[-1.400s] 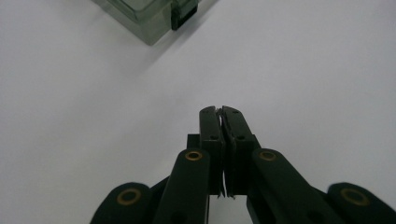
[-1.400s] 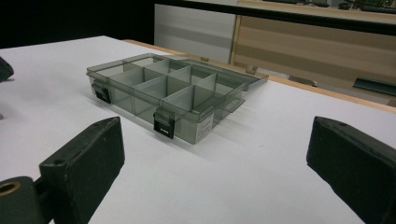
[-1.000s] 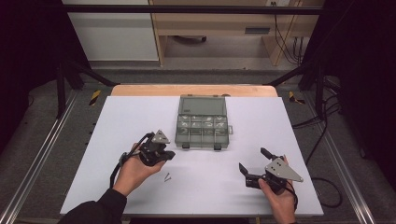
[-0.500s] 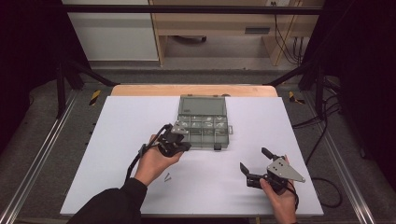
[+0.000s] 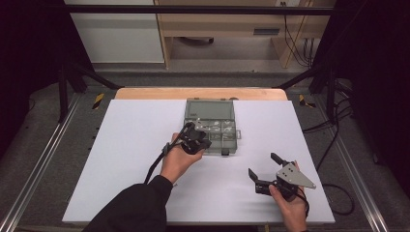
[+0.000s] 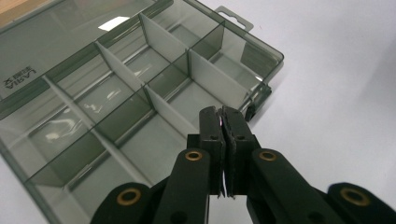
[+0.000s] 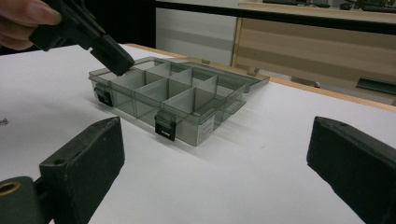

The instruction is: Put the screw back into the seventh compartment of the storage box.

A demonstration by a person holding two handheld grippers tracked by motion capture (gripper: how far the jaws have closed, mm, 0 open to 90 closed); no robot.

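My left gripper (image 6: 223,122) pinches something thin, too small to identify, over the near-left compartment of the organiser box (image 5: 211,126) at the desk's (image 5: 135,145) centre. It seems light and easily dropped. The compartments look empty. My right gripper (image 5: 263,166) rests spread, near right.

open grey compartment box (image 5: 212,124) lies mid-table.

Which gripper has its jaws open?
The right gripper, resting on the table away from the box: its jaws stand wide apart. The left gripper, over the box, has jaws pressed together.
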